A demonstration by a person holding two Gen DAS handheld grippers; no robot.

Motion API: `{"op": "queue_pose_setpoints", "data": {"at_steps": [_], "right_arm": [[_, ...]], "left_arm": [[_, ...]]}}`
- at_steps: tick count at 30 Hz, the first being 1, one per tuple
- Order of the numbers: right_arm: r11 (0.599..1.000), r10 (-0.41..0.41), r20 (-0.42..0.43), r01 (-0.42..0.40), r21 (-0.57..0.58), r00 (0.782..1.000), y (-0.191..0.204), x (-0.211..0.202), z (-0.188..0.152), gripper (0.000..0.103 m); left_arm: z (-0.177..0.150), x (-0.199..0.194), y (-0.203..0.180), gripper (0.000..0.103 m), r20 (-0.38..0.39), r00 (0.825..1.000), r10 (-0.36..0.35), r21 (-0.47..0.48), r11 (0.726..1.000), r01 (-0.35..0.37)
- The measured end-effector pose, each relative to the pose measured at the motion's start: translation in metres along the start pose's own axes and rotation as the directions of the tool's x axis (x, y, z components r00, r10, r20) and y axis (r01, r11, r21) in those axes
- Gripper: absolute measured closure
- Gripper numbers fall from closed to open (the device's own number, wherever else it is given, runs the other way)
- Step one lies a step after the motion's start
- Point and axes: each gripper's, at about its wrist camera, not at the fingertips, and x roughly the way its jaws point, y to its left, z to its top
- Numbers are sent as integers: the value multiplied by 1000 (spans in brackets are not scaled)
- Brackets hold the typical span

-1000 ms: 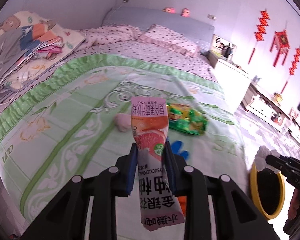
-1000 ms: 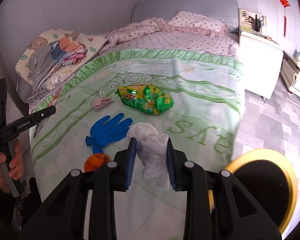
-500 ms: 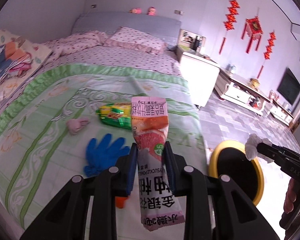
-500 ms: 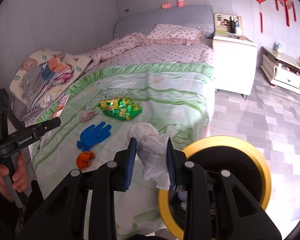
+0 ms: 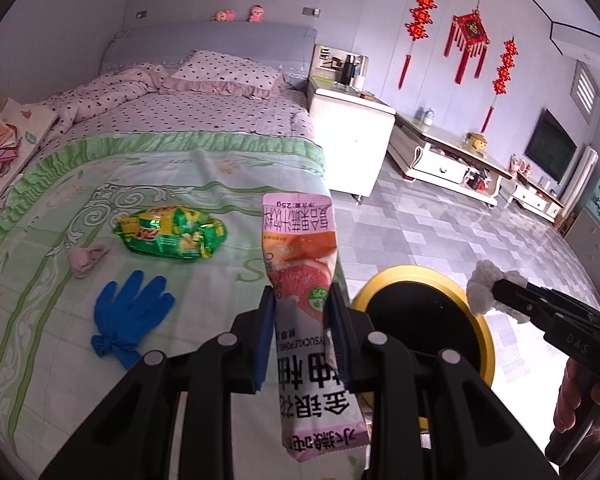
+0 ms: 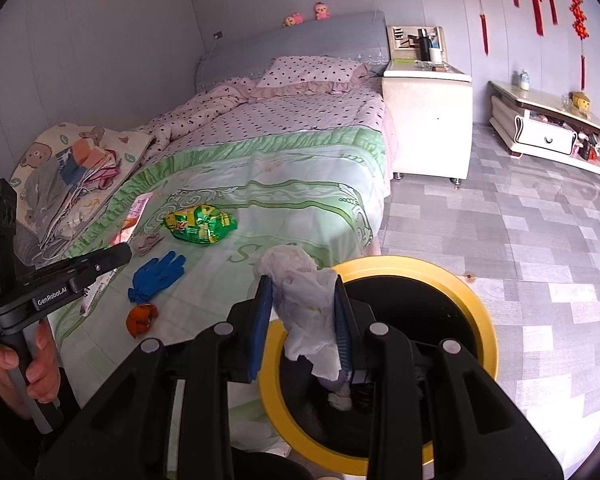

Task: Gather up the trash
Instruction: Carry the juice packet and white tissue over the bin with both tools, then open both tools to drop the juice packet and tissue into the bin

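My left gripper (image 5: 300,328) is shut on a pink snack wrapper (image 5: 304,280) with a grapefruit picture, held over the bed's right edge. My right gripper (image 6: 302,312) is shut on a crumpled white tissue (image 6: 304,296), held above the yellow-rimmed black bin (image 6: 480,320); the bin also shows in the left wrist view (image 5: 486,344). On the green bedspread lie a green snack bag (image 5: 170,232), a blue glove (image 5: 130,314), a small pink scrap (image 5: 86,258) and an orange peel (image 6: 140,318).
The bin stands on the grey tiled floor beside the bed. A white nightstand (image 6: 428,120) stands by the headboard, a low white TV cabinet (image 6: 552,128) along the wall. Folded blankets (image 6: 72,168) lie at the bed's left side.
Both grippers have swung right from over the bed toward the bin. The right gripper with the tissue now hangs over the bin's opening. Both grips are unchanged.
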Motion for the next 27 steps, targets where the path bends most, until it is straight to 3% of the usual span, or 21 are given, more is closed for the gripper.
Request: {"op": "queue_pose_setpoints", "data": {"at_steps": [14, 27], "right_arm": [[994, -50, -27, 53, 95, 998, -56, 6, -13, 75], [981, -57, -76, 70, 179, 995, -98, 29, -29, 74]], "left_arm": [[-13, 52, -63, 78, -103, 993, -61, 84, 994, 70], [-33, 87, -94, 75, -192, 978, -80, 86, 991, 98]]}}
